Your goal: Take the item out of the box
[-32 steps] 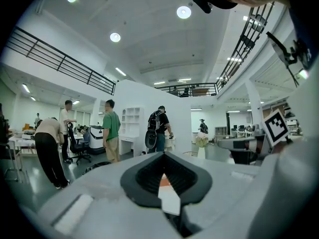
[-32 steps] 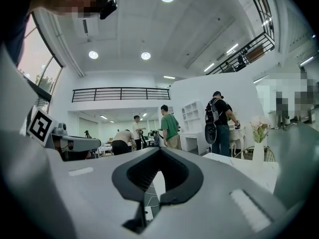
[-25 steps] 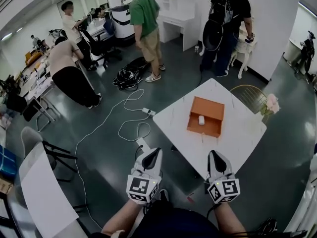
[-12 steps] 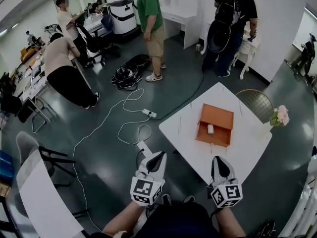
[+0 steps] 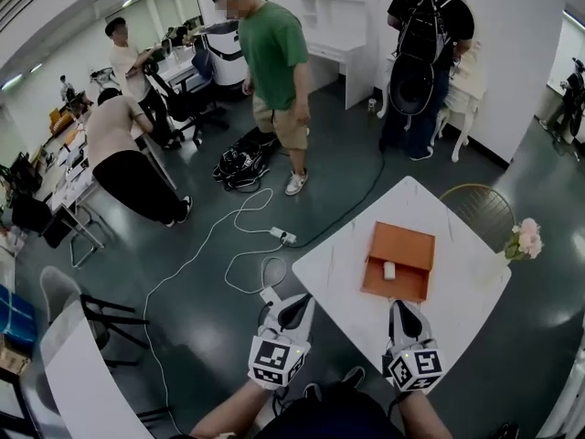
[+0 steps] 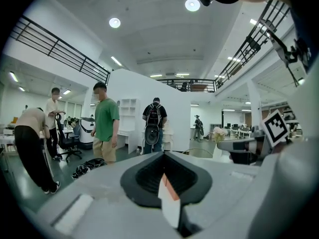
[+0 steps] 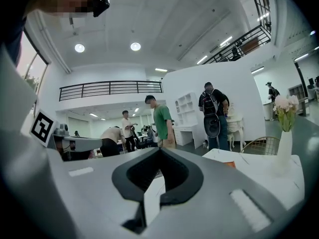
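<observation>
An open orange box (image 5: 399,262) lies on the white square table (image 5: 338,263). A small white item (image 5: 389,271) rests inside it near the front wall. My left gripper (image 5: 294,305) hangs shut and empty in front of the table's near-left edge, short of the box. My right gripper (image 5: 403,312) is over the table's near corner, just below the box, also shut with nothing in it. In the right gripper view the box's orange edge (image 7: 229,164) shows beyond the jaws. In the left gripper view the left gripper (image 6: 165,182) points toward the table.
A vase of pink flowers (image 5: 524,240) stands at the table's right corner, beside a gold wire chair (image 5: 480,205). White cables and a power strip (image 5: 281,236) lie on the floor to the left. A person in a green shirt (image 5: 274,58) stands beyond them.
The person in the green shirt has stepped closer toward the table. Both grippers stay shut and low, shifted slightly right and down in view.
</observation>
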### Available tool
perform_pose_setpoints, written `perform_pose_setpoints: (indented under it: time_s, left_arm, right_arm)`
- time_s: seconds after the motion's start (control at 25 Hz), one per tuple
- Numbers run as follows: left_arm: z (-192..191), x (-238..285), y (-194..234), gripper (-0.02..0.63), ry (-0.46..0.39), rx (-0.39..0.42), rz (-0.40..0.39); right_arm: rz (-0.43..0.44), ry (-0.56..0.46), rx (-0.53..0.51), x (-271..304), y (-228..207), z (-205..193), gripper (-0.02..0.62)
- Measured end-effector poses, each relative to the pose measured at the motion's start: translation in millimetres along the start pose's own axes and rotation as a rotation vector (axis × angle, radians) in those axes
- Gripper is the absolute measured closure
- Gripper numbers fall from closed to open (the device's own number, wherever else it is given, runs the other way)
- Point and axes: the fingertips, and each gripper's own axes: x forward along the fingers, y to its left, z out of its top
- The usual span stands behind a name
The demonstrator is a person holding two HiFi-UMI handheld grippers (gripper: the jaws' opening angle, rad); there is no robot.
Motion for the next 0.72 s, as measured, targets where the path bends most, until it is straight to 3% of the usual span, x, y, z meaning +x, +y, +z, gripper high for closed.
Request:
perform_pose_setpoints:
  time_s: [0.4,0.72]
  left_arm:
    - [4.8,72.4,-27.5,0.604,0.05,0.032,-0.021]
    - [-19.2,118.6,-36.7,0.604,0.128,0.009,-0.04]
  right_arm:
    - [-0.022,-0.007,0.036,24.3,-74.7,6.3,0.593]
    - [-0.068,0.023,0.068,28.8,-111.9,-7.1,0.592]
